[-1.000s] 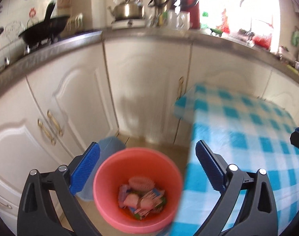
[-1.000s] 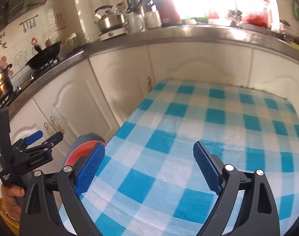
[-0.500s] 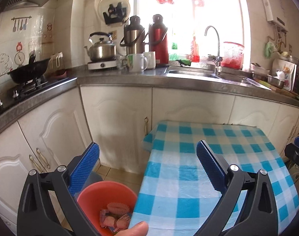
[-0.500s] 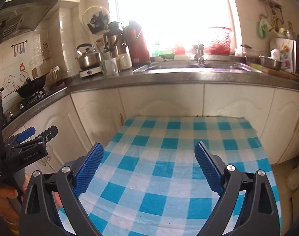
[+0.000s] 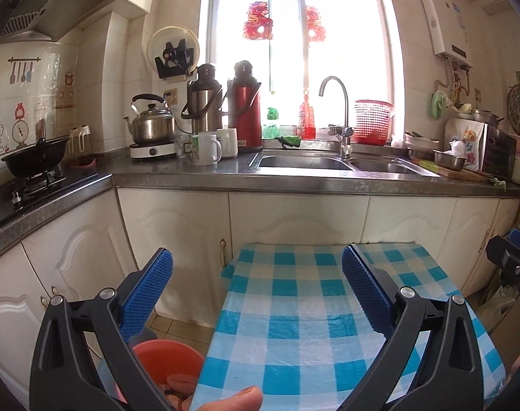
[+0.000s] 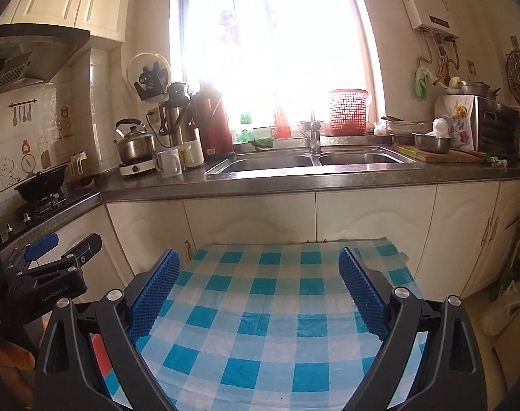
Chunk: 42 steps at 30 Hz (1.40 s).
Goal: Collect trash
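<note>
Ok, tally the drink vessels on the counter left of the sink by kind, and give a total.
Kettle: 1
Flasks: 2, one steel, one red
White mugs: 2
Total: 5

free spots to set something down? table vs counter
The checked tablecloth is bare from the cabinet-side edge to both open grippers, left and right. A counter strip in front of the mugs is free. Crowded: kettle and flasks, and right of the sink.
</note>
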Tool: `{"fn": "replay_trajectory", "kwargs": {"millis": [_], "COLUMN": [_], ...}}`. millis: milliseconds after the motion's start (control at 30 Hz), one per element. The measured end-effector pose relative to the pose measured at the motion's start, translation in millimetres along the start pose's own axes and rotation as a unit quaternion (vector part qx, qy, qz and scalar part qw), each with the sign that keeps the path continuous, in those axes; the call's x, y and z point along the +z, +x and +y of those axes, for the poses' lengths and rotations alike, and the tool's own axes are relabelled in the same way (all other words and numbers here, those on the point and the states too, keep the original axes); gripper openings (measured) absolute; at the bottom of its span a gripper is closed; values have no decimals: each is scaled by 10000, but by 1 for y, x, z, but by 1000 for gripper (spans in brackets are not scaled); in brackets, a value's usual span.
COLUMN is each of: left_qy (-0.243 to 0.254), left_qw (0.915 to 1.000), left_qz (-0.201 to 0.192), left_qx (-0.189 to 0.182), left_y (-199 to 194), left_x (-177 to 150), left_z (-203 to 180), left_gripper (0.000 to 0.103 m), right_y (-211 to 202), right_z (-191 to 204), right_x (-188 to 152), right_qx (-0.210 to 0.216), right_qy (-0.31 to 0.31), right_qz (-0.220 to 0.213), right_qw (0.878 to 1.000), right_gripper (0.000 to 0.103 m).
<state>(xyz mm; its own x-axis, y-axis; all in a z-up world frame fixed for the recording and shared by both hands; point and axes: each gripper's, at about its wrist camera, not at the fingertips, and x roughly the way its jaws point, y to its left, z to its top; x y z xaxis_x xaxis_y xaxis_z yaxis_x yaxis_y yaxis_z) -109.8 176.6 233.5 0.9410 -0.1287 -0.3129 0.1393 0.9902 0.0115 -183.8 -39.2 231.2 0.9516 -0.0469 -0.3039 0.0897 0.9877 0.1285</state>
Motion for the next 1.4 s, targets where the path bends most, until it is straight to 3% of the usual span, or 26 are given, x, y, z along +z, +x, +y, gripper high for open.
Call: {"fn": "replay_trajectory", "kwargs": {"millis": [400,833,1400], "left_qy": [69,92,106], "left_qw": [9994,9975,9972], "left_qz": [-311,-708,-734], "left_qx": [-137,9,-26], "left_y": [-29,-63,-68], "left_x": [8,17,16], "left_z": [-15,-11,-13], "left_gripper": [99,99,99], "right_y": [-37,-65,-68], "right_z": [-8,2,2], "right_x": [11,20,18], "right_qx": [-296,-331,-375], "right_qy": [105,23,6], "right_qz": [-440,-830,-840], "right_qw": [9985,9960,9958], "right_gripper": [93,93,94]}}
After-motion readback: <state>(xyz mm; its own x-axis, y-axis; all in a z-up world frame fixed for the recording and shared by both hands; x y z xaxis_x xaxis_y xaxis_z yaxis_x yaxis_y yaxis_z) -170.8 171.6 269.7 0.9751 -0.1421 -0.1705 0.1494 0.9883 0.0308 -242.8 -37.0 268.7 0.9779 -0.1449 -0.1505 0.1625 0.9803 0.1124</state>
